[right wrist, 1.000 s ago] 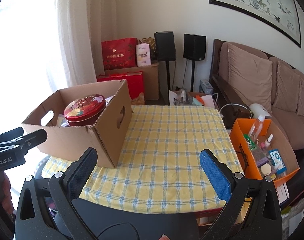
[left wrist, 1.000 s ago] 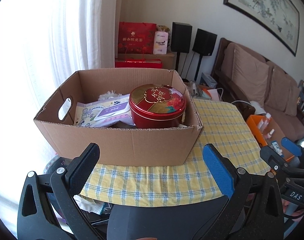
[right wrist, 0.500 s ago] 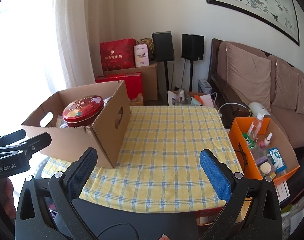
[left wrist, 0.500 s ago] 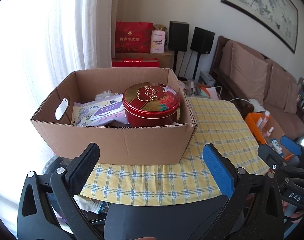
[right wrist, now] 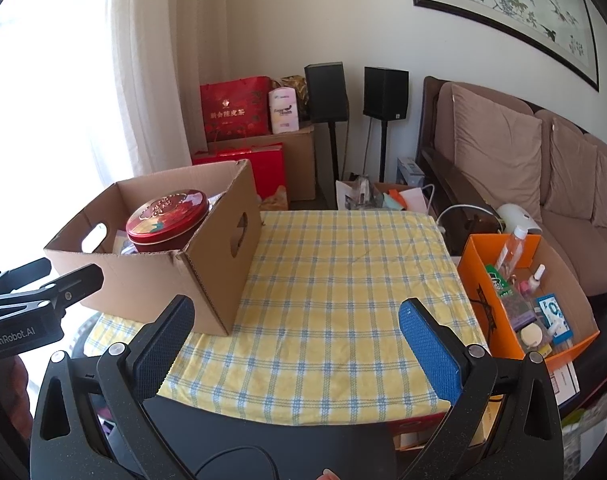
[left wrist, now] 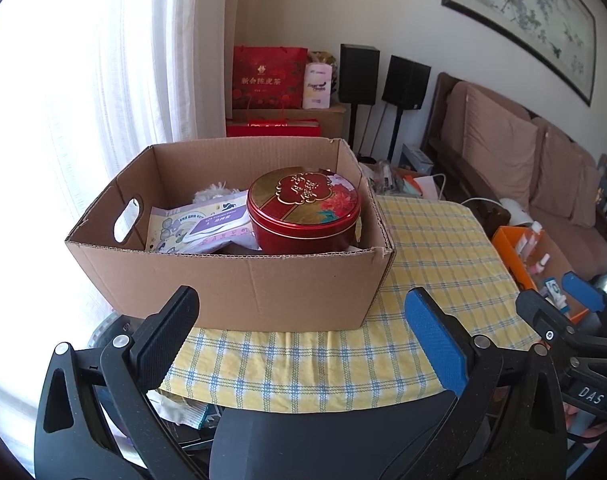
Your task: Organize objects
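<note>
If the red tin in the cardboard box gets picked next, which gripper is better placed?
Probably the left gripper: it is open and faces the cardboard box head-on, with the red tin nearly centred ahead. The right gripper, also open, faces bare tablecloth, box off to its left.

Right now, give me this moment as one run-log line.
left claw: open, empty | right claw: open, empty | red tin: in cardboard box | orange box: beside table

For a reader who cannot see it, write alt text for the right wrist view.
An open right hand-held gripper hovers over the near edge of a yellow checked tablecloth. A cardboard box holding a red round tin sits at left, and an orange box of small toiletries at right.
</note>
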Demonstrator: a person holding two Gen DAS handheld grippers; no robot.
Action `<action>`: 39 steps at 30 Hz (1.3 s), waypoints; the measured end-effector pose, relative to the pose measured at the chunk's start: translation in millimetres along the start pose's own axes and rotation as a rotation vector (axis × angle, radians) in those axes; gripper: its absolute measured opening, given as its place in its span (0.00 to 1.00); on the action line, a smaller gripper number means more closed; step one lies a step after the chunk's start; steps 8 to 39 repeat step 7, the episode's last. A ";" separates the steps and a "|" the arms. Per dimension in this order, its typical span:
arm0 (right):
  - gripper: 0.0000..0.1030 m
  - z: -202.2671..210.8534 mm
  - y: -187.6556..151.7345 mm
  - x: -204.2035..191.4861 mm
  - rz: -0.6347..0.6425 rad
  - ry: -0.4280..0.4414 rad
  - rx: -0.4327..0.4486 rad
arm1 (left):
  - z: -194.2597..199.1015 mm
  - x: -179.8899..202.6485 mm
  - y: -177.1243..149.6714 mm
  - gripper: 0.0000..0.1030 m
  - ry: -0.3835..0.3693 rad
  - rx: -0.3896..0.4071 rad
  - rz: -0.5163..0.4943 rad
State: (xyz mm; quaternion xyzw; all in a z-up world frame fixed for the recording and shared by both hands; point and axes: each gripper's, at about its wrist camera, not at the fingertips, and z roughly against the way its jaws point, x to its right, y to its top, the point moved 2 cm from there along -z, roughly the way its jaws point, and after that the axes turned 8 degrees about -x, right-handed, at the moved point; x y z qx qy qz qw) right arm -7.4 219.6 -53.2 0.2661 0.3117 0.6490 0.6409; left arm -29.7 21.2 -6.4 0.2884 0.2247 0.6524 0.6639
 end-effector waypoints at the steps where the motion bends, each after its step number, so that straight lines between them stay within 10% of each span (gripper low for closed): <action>1: 1.00 -0.1 0.0 0.1 0.000 0.000 -0.001 | 0.3 0.3 0.0 1.00 0.000 0.001 -0.001; 39: 1.00 0.2 -0.1 -1.2 0.001 0.001 -0.001 | 1.8 1.3 -0.1 1.00 0.004 0.003 -0.002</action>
